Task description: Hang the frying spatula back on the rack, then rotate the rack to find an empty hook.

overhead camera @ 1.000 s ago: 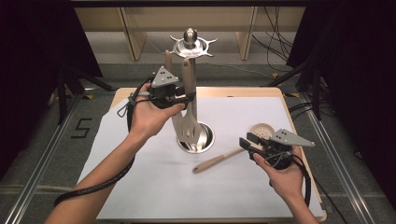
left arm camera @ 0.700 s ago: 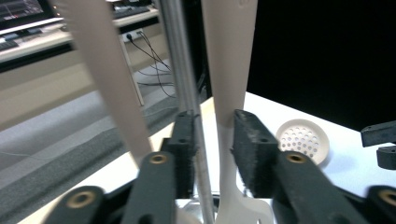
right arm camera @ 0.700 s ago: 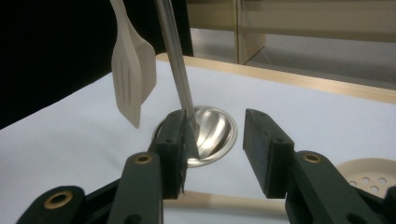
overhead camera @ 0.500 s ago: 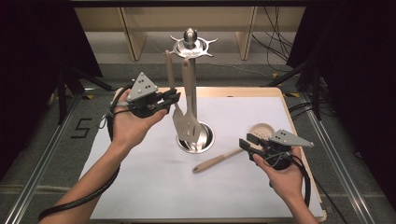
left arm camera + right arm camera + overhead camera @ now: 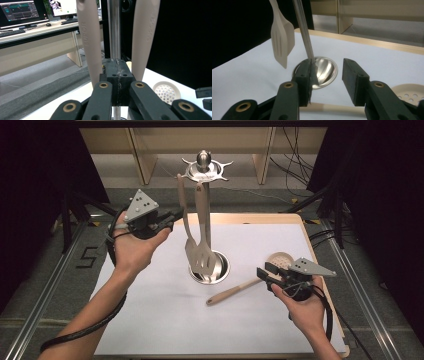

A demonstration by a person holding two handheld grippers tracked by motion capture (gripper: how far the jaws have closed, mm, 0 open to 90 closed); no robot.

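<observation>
The right tool (image 5: 267,272), jaws apart, hovers over the light, stiff beige skimmer spoon's (image 5: 250,285) wooden-looking handle; grip mid-handle.

The left tool (image 5: 170,217) is closed, empty.

Black tool (image 5: 167,220) (grey plate, brass rivets).

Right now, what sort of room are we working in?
Most likely a lab or office recording station, not a kitchen. The left gripper view shows lit monitors and a keyboard on a desk, and the high view shows a paper-covered table screened by black curtains.
</observation>
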